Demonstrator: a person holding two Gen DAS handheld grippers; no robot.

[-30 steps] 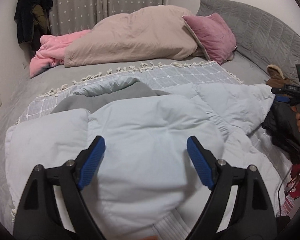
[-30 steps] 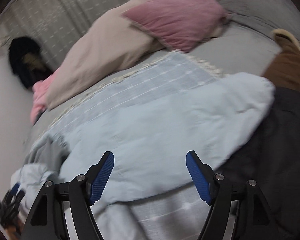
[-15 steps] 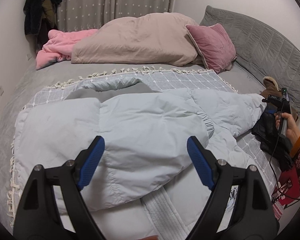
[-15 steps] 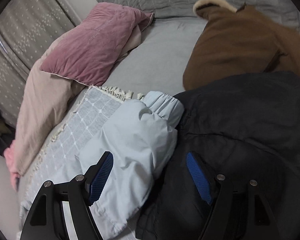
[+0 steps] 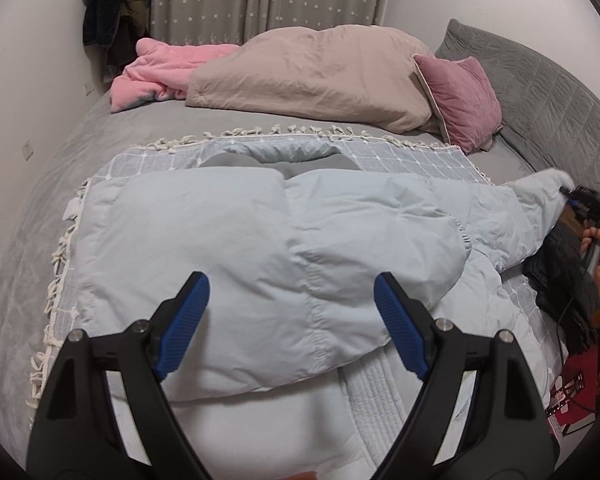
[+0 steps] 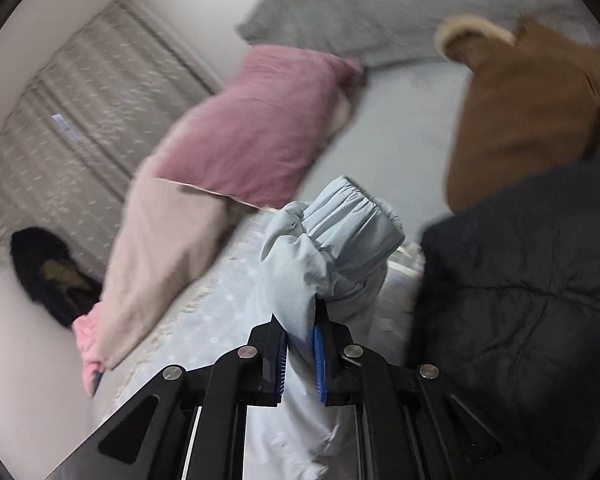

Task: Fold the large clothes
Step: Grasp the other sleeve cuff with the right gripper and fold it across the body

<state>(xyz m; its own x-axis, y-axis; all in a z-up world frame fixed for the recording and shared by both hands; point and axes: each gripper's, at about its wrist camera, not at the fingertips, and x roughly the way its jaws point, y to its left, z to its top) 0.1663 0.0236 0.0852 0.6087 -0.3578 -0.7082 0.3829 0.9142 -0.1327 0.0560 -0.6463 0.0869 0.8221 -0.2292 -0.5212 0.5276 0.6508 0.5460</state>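
Right hand-held gripper (image 6: 300, 354): jaws, wide half a second back, have just been closing and are now pinching the sleeve cuff (image 6: 352, 216) of the pale blue puffer jacket (image 5: 268, 248).

Jacket is lying spread on the checked blanket (image 5: 412, 160) on the bed (image 5: 28, 216), flat for folding; this sleeve is probably being gripped to fold inward. Left hand-held gripper (image 5: 290, 328) is hovering wide and empty over the near hem. Left view is showing the whole jacket; right view alone is showing the pinch, plus the brown coat (image 6: 524, 120) and black coat (image 6: 520, 288).

pale blue jacket (image 5: 260, 248): 1 | pink pillow (image 5: 462, 100): 1 | brown coat (image 6: 528, 120): 1 | black jacket (image 6: 520, 300): 1
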